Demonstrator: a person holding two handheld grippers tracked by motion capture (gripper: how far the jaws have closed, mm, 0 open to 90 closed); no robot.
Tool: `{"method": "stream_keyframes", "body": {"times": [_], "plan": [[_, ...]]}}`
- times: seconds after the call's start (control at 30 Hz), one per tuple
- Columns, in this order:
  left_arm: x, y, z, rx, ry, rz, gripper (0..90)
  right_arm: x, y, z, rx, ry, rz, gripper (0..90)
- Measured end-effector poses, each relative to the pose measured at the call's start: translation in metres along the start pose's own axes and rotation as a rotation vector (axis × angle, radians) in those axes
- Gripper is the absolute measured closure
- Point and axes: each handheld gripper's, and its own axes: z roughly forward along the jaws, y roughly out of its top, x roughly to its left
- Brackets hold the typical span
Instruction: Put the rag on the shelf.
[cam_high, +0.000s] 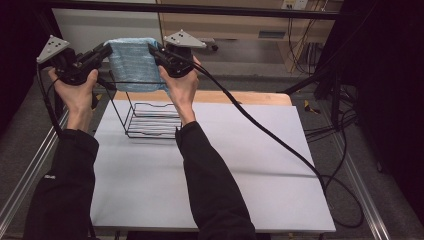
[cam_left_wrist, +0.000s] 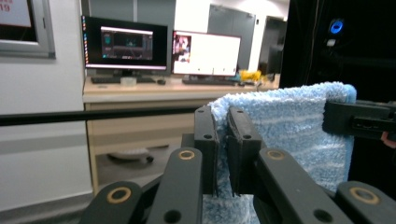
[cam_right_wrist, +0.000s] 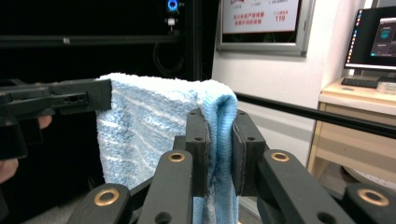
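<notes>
Two hands hold a light blue towel (cam_high: 132, 62) stretched in the air above a black wire rack (cam_high: 150, 117) standing on the white desk (cam_high: 225, 165). The left claw (cam_high: 106, 51) is clamped on the towel's left top corner, and the right claw (cam_high: 154, 51) is clamped on its right top corner.

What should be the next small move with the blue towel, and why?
Probably lower both hands together to drape the towel over the wire rack. The left gripper and right gripper are each shut on an upper corner, the towel hangs spread between them, and in the high view it appears above the rack's top bar, not yet resting on it.
</notes>
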Motion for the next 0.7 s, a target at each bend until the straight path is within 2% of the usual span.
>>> {"method": "stream_keyframes", "body": {"times": [0.1, 0.4, 0.5, 0.7], "plan": [[0.001, -0.004, -0.002, 0.0, -0.01, -0.008, 83.4, 0.0, -0.006, -0.001, 0.007, 0.007, 0.015, 79.7], [0.0, -0.018, -0.01, 0.026, -0.047, 0.013, 83.3, 0.001, -0.019, -0.006, 0.037, 0.017, 0.022, 79.5], [0.0, -0.022, -0.013, 0.044, -0.056, 0.016, 83.3, 0.002, -0.023, -0.01, 0.045, 0.032, 0.028, 79.3], [-0.001, -0.024, -0.024, 0.051, -0.08, 0.026, 83.1, 0.005, -0.028, -0.016, 0.056, 0.061, 0.025, 79.0]]}}
